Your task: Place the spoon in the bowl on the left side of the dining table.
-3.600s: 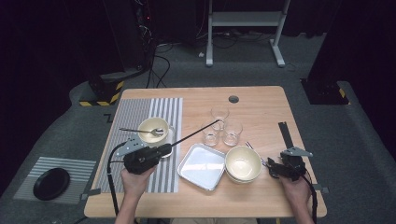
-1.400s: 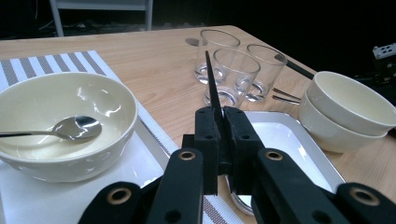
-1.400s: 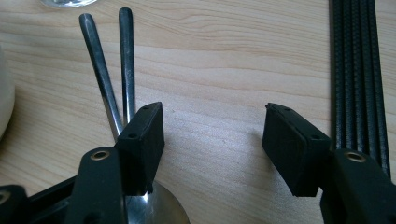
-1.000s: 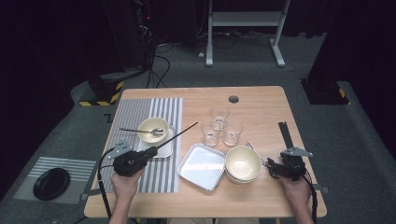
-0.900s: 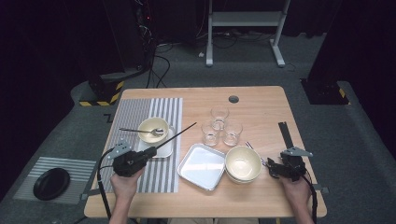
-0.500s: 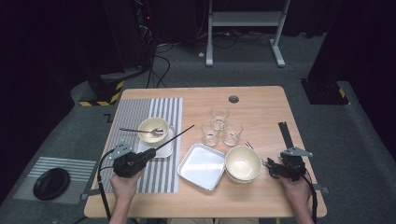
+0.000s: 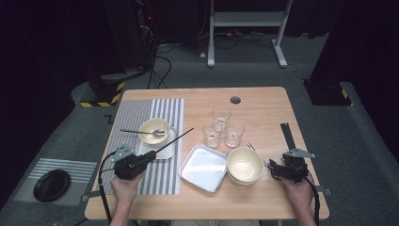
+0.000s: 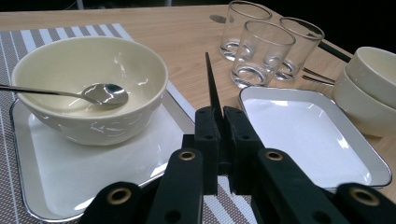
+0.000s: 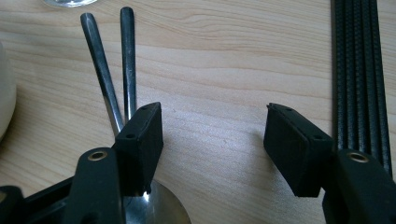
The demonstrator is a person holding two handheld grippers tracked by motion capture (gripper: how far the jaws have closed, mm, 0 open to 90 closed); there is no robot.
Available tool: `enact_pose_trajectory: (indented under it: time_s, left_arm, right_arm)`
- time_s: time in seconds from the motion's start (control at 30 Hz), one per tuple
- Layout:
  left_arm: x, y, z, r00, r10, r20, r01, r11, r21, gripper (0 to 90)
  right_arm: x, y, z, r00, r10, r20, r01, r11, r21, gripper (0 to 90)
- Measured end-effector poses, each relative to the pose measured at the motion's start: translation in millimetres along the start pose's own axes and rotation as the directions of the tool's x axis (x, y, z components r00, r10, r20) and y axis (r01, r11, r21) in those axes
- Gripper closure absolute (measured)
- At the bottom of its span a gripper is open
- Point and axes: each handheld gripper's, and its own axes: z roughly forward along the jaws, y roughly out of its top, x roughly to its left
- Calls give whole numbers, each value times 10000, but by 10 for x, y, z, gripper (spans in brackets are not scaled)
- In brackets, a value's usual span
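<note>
Wooden table under dark surroundings: low at the frame's left, the left gripper pinches 1 thin black stick, its tip slanting up-right toward 3 glasses. Its own view shows this clamp closely, beside the bowl with spoon. Lower right, near the table edge, the right gripper gapes wide, empty, over 2 metal handles.

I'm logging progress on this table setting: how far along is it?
Done: one bowl with a spoon in it sits on a tray on the striped mat. In hand: the left hand-held gripper is shut on a black chopstick beside that tray. The right hand-held gripper rests open on the table over more cutlery. Left: the second tray is empty, two bowls are stacked, and three glasses are clustered.
</note>
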Motion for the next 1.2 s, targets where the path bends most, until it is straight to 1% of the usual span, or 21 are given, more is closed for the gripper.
enact_pose_trajectory:
  time_s: [0.03, 0.1, 0.17, 0.2, 0.33, 0.37, 0.53, 0.57, 0.6, 0.63, 0.67, 0.7, 0.73, 0.8, 0.87, 0.9, 0.97, 1.03, 1.07, 1.13, 1.2]
  left_arm:
    - [24, 5, -19, 9996, 283, 35, -284, 9991, 309, 844]
    - [33, 2, -10, 9993, 361, 5, -361, 9987, 368, 844]
    - [34, -2, 1, 9995, 324, -20, -323, 9988, 381, 844]
    - [15, -10, 7, 9999, 42, -116, -38, 9994, 355, 844]
    - [30, -18, 5, 9997, 193, -179, -185, 9986, 488, 844]
    - [48, -18, 4, 9992, 376, -132, -370, 9981, 490, 844]
    - [65, -42, 5, 9992, 309, -272, -294, 9981, 540, 844]
    - [52, -54, 25, 9995, 52, -324, -42, 9995, 316, 844]
    - [74, -54, 6, 9991, 267, -320, -248, 9980, 582, 844]
    - [76, -64, 9, 9991, 225, -370, -203, 9981, 585, 844]
    - [62, -79, 31, 9991, -16, -418, 30, 9994, 337, 844]
    - [69, -82, 15, 9991, 64, -429, -40, 9984, 557, 844]
    - [62, -93, 20, 9988, -76, -485, 101, 9985, 529, 844]
    - [88, -107, 22, 9990, 116, -422, -93, 9984, 549, 844]
    - [95, -120, 19, 9988, 90, -477, -61, 9982, 602, 844]
    - [92, -130, 26, 9987, -32, -514, 57, 9988, 488, 844]
    - [101, -135, 0, 9988, 73, -480, -40, 9976, 688, 844]
    - [97, -161, 9, 9982, -3, -604, 40, 9981, 611, 844]
    - [110, -167, -5, 9982, 118, -592, -71, 9969, 789, 844]
    - [118, -196, -6, 9978, -10, -656, 53, 9979, 652, 844]
    - [127, -209, -19, 9981, -15, -619, 64, 9968, 801, 843]
  right_arm:
    - [0, 0, 0, 10000, -1, -1, 1, 10000, 0, 375]
    - [0, 0, 0, 10000, 1, 0, -1, 10000, 0, 375]
    - [0, 0, 0, 10000, 2, -1, -2, 10000, 2, 375]
    - [0, 0, 0, 10000, -4, -1, 4, 10000, -1, 374]
    - [-2, 0, 0, 10000, -35, 9, 35, 10000, -8, 374]
    - [-2, 0, 0, 10000, -36, 10, 36, 10000, -5, 374]
    - [-2, 0, 0, 10000, -37, 10, 37, 10000, -4, 374]
    - [-2, 0, 0, 10000, -37, 10, 37, 10000, -5, 374]
    - [0, 0, 0, 10000, -6, 0, 6, 10000, -1, 374]
    - [6, -1, -1, 10000, 52, -4, -52, 10000, 13, 374]
    - [1, 0, 0, 10000, -5, -1, 5, 10000, -1, 374]
    - [-2, 0, 0, 10000, -35, 10, 35, 10000, -5, 374]
    - [-2, 0, 0, 10000, -37, 11, 37, 10000, -5, 374]
    - [3, -1, 0, 10000, 27, -6, -27, 10000, 7, 374]
    - [1, 0, 0, 10000, -3, -1, 3, 10000, 1, 374]
    - [-2, 0, 0, 10000, -38, 10, 38, 10000, -6, 374]
    - [-2, 0, 0, 10000, -36, 9, 36, 10000, -5, 374]
    - [0, 0, 0, 10000, -8, 0, 8, 10000, 0, 374]
    - [1, 0, 0, 10000, 1, -2, -1, 10000, 3, 374]
    - [0, 0, 1, 10000, -6, -2, 6, 10000, 0, 374]
    - [0, 0, 1, 10000, -3, -4, 3, 10000, 2, 374]
